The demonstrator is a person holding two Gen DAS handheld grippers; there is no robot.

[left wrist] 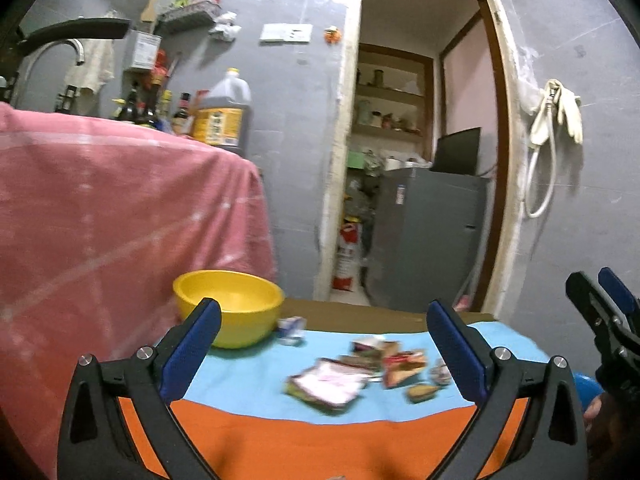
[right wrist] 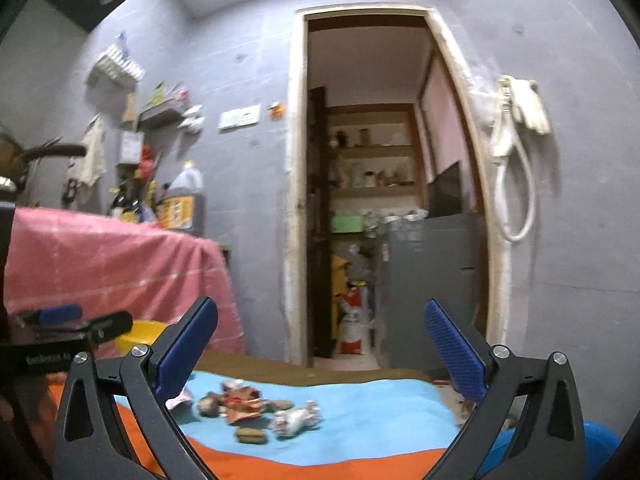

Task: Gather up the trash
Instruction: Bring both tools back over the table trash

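The trash [left wrist: 360,372], a blurred heap of crumpled wrappers, a flat pinkish packet and a few small brown lumps, lies on the light-blue cloth [left wrist: 248,376] that covers the far part of the worktop. A small white-and-blue carton [left wrist: 291,330] stands apart from the heap, just beside the yellow bowl [left wrist: 228,304], which sits at the cloth's far left corner. Nearer the cameras than the blue cloth, an orange cloth [left wrist: 320,444] covers the rest of the worktop. Left of the bowl hangs a pink checked cloth [left wrist: 120,216], with bottles and a large oil jug [left wrist: 222,114] behind it. The left gripper [left wrist: 324,340] has its fingers released, spread wide, nothing between them, short of the heap. The right gripper [right wrist: 322,340] is likewise released and empty, with the trash [right wrist: 256,410] below and ahead of it. Beyond the worktop, an open doorway [left wrist: 420,160] shows shelves and a grey fridge.
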